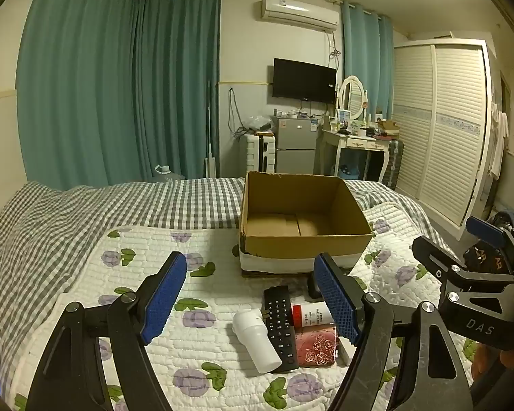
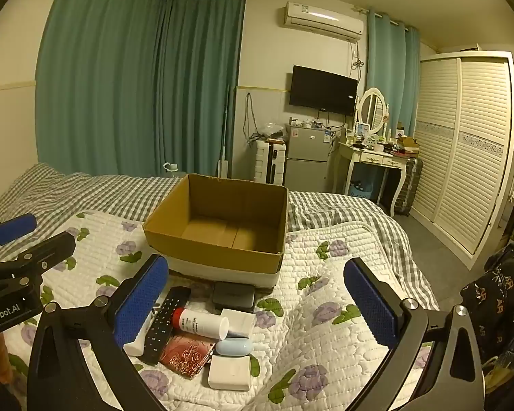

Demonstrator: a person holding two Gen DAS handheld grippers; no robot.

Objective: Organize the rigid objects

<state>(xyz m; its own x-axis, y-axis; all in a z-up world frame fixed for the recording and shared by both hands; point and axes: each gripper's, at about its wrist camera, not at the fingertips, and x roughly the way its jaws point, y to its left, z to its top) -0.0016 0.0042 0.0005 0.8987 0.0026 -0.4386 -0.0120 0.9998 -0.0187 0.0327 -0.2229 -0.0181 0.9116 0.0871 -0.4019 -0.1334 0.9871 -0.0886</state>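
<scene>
An open, empty cardboard box [image 1: 305, 219] [image 2: 219, 226] stands on the flowered quilt. In front of it lies a cluster: a black remote [image 1: 280, 328] [image 2: 164, 325], a white cup [image 1: 255, 340], a white tube with a red cap [image 2: 200, 322] [image 1: 308, 313], a red rose-patterned case [image 1: 318, 346] [image 2: 186, 352], a pale blue oval case [image 2: 234, 346], a white square charger [image 2: 229, 375], a white box [image 2: 238, 322] and a dark box [image 2: 234, 296]. My left gripper [image 1: 250, 294] is open above the cluster. My right gripper [image 2: 257, 301] is open above it too.
The bed has a grey checked sheet [image 1: 85, 212]. A wardrobe [image 2: 462, 157], dressing table [image 2: 377, 157], small fridge [image 2: 306, 161] and TV [image 2: 322, 90] stand beyond the bed. Dark clothing [image 2: 497, 294] lies at the right edge.
</scene>
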